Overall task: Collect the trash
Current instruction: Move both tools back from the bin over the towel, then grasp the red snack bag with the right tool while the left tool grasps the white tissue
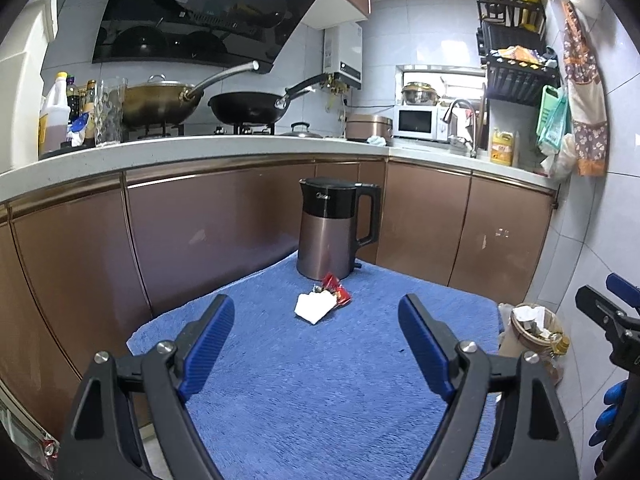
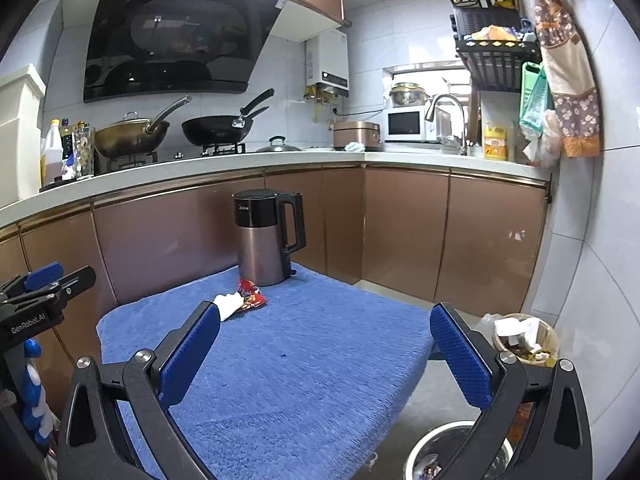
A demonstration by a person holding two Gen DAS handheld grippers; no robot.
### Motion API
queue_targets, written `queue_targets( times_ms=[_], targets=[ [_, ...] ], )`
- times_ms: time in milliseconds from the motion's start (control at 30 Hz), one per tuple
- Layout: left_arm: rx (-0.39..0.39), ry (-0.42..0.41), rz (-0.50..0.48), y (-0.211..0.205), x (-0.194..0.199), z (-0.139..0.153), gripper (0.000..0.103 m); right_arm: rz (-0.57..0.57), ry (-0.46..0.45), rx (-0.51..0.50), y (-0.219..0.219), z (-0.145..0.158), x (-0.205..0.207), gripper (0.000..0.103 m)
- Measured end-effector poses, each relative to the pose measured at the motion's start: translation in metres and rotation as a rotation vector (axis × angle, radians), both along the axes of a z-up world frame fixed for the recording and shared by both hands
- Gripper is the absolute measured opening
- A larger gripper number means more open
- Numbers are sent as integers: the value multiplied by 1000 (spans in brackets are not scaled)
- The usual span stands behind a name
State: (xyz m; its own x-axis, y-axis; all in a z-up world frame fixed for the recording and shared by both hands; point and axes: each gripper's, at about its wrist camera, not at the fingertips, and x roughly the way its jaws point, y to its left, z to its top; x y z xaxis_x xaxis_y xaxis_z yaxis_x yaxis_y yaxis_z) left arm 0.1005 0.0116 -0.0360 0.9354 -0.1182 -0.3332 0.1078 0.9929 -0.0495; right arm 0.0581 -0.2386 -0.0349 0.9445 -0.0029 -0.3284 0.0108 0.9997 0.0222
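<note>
Your worktop (image 1: pixel 280 380) wears a blue towel so small scraps show up against it. The kettle (image 1: pixel 330 232) stands at its far edge, at twelve o'clock from your left claw (image 1: pixel 316 328), clear of your working space. Two bins sit off the worktop's right side: a tan basket (image 2: pixel 550 334) at three o'clock and a steel pail (image 2: pixel 416 446) at five, probably for easy dropping. The trash, a white tissue (image 1: pixel 314 306) touching a red wrapper (image 1: pixel 338 290), lies just before the kettle. Your left claw is spread wide and empty, lined up on it; your right claw (image 2: pixel 326 346) is equally wide, holding nothing.

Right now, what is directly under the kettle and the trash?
A blue towel lies under the kettle, red wrapper and white paper. What it covers is hidden.
</note>
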Motion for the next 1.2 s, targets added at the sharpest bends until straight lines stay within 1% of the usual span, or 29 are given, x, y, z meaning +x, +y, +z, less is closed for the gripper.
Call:
queue_targets(
  times_ms=[67, 200, 233, 333, 467, 567, 600, 633, 733, 800, 933, 1033, 1133, 1200],
  targets=[
    [-8, 13, 8, 3, 10, -8, 84, 8, 12, 4, 2, -5, 9, 103],
    [-40, 60, -1, 14, 34, -24, 84, 38, 77, 15, 7, -18, 32, 103],
    [-46, 86, -5, 19, 43, -30, 84, 46, 107, 9, 10, -23, 39, 103],
    [-28, 161, -24, 29, 66, -48, 84, 82, 193, 3, 17, -36, 63, 103],
    [-10, 261, -40, 46, 105, -76, 83, 141, 262, 20, 24, -53, 98, 103],
    [-31, 316, -75, 56, 136, -90, 83, 185, 307, 37, 31, -63, 132, 99],
    [-39, 331, -92, 58, 147, -93, 83, 206, 321, 44, 34, -66, 147, 95],
    [-47, 350, -121, 57, 161, -98, 83, 220, 330, 49, 36, -69, 157, 89],
    [-44, 383, -175, 51, 193, -108, 83, 277, 367, 97, 42, -79, 198, 80],
    [-34, 403, -222, 42, 219, -116, 83, 303, 390, 132, 47, -87, 227, 78],
    [-18, 437, -275, 26, 266, -131, 83, 353, 432, 181, 59, -106, 284, 76],
    [-22, 470, -290, 20, 299, -146, 83, 387, 465, 240, 65, -123, 320, 76],
    [-45, 504, -305, 17, 323, -159, 83, 402, 494, 296, 72, -140, 354, 76],
    [-50, 522, -307, 16, 335, -168, 83, 415, 500, 313, 78, -146, 372, 76]
  ],
)
